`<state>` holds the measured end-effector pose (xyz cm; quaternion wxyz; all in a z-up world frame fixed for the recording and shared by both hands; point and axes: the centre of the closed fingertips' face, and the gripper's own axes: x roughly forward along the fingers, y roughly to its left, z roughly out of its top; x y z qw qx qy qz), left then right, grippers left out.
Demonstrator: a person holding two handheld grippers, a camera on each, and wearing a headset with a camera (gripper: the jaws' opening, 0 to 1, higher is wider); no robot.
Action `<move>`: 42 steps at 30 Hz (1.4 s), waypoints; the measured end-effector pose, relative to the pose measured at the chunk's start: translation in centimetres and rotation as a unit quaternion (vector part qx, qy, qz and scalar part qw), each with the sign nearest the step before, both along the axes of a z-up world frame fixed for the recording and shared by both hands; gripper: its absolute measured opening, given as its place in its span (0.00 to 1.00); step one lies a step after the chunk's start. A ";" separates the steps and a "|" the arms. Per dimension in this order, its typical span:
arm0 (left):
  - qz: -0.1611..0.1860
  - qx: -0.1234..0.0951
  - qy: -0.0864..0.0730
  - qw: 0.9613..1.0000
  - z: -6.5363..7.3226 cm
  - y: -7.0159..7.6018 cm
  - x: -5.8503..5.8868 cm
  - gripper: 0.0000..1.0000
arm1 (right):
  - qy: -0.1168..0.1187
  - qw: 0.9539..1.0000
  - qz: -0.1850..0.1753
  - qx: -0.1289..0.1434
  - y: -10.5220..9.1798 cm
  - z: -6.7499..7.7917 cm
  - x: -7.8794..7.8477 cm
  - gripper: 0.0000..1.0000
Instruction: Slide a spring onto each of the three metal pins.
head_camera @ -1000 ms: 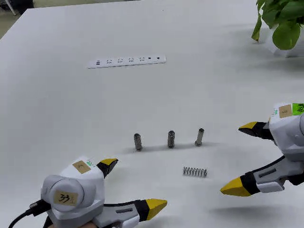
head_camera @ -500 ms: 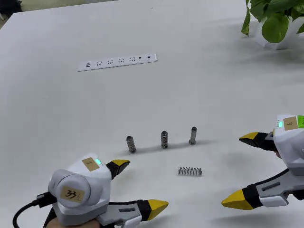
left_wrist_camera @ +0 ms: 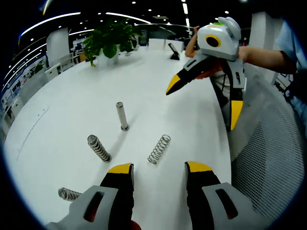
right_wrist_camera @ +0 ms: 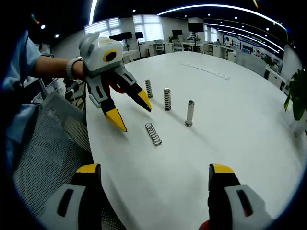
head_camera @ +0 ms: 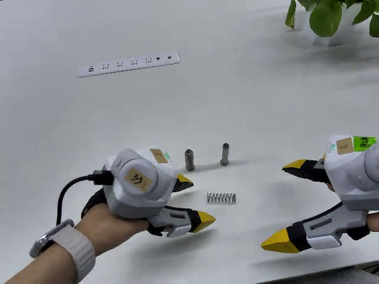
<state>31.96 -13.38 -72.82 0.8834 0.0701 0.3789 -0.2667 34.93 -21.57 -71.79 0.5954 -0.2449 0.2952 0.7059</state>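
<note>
Three metal pins stand in a row on the white table (head_camera: 266,106). The bare pin (head_camera: 225,154) (left_wrist_camera: 121,116) (right_wrist_camera: 190,113) is at the right end. The middle pin (head_camera: 189,160) (left_wrist_camera: 99,147) (right_wrist_camera: 167,98) wears a spring. So does the third pin (left_wrist_camera: 69,194) (right_wrist_camera: 148,88), which my left gripper hides in the head view. A loose spring (head_camera: 221,197) (left_wrist_camera: 159,149) (right_wrist_camera: 153,133) lies flat in front of the row. My left gripper (head_camera: 195,201) (left_wrist_camera: 159,167) is open, just left of that spring. My right gripper (head_camera: 281,204) (right_wrist_camera: 154,168) is open and empty, well to its right.
A white power strip (head_camera: 128,64) lies far back on the left. A potted plant (head_camera: 331,18) stands at the back right. The table's near edge (head_camera: 331,273) runs just under my right gripper. A mesh chair (right_wrist_camera: 53,139) sits beside the table.
My left gripper has moved up and to the right, close to the loose spring, and now covers the leftmost pin. The head camera has shifted. The right gripper has barely moved.
</note>
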 end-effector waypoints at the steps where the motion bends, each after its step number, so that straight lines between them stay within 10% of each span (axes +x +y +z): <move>1: -0.005 0.004 0.004 1.000 -0.1 0.0 0.2 0.41 | 0.000 1.000 0.000 0.000 0.0 0.0 -0.1 0.94; 17: -0.083 0.076 0.030 0.993 -2.3 -0.2 1.7 0.19 | 0.006 1.000 -0.001 0.008 0.1 0.3 -0.9 0.91; 29: -0.162 0.163 0.037 0.972 -2.6 -0.6 1.5 0.12 | 0.009 1.000 0.003 0.008 0.4 0.2 -1.3 0.89; 33: -0.145 0.148 0.058 0.977 -2.8 -0.4 1.6 0.12 | 0.012 1.000 0.008 0.010 0.7 0.2 -1.6 0.89; 37: -0.144 0.148 0.055 0.977 -2.8 -0.5 1.5 0.11 | 0.014 1.000 0.012 0.010 0.8 0.2 -1.9 0.88; 42: -0.106 0.115 0.032 0.987 -2.6 -0.4 1.6 0.11 | 0.020 1.000 0.016 0.012 0.9 0.4 -2.4 0.87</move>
